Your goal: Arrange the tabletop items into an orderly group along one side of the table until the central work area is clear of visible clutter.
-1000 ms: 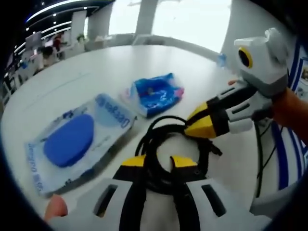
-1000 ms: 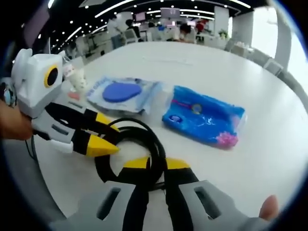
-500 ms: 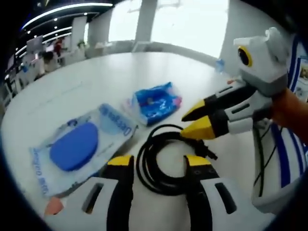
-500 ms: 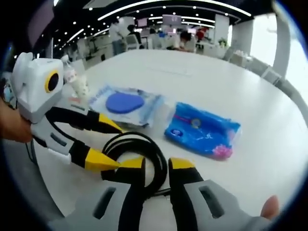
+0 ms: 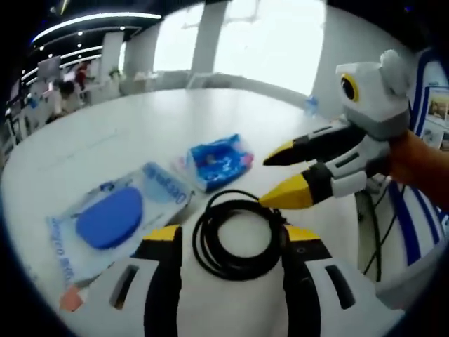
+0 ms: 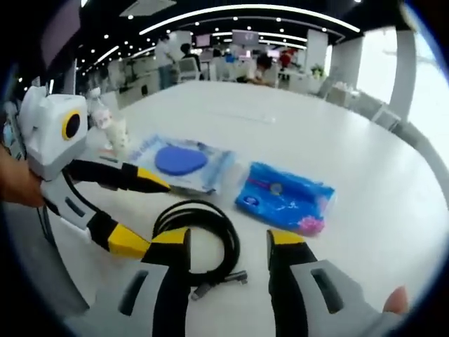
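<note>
1. A black cable (image 5: 235,235) lies coiled into a rough ring on the white table (image 5: 126,126) — round, rubbery-looking cord, several loops stacked. In the right gripper view the same coil (image 6: 200,235) ends in a small plug that points toward the near edge.

2. The left gripper (image 5: 231,242) has its jaws spread wide, one to each side of the coil, neither clamped on it. They are black with yellow tips and sit on a pale grey moulded body. In the right gripper view it (image 6: 137,214) enters from the left, jaws parted, its lower yellow tip just beside the coil.

3. The right gripper (image 6: 228,246) also stands with its jaws apart, framing the near side of the coil and holding nothing. In the left gripper view it (image 5: 277,175) enters from the right, its tapered yellow-tipped jaws splayed over the far side of the coil.

4. Beyond the cable lies a crinkled, glossy blue packet (image 5: 217,158) with printed markings; in the right gripper view it (image 6: 284,200) sits to the right of the coil, apart from it.

5. Next to it rests a flat clear plastic pouch (image 5: 116,217) holding a smooth blue oval pad, with blue lettering on the film — the same pouch (image 6: 182,161) lies beyond the coil in the right gripper view.

6. The tabletop is smooth, matte white with a curved edge.
</note>
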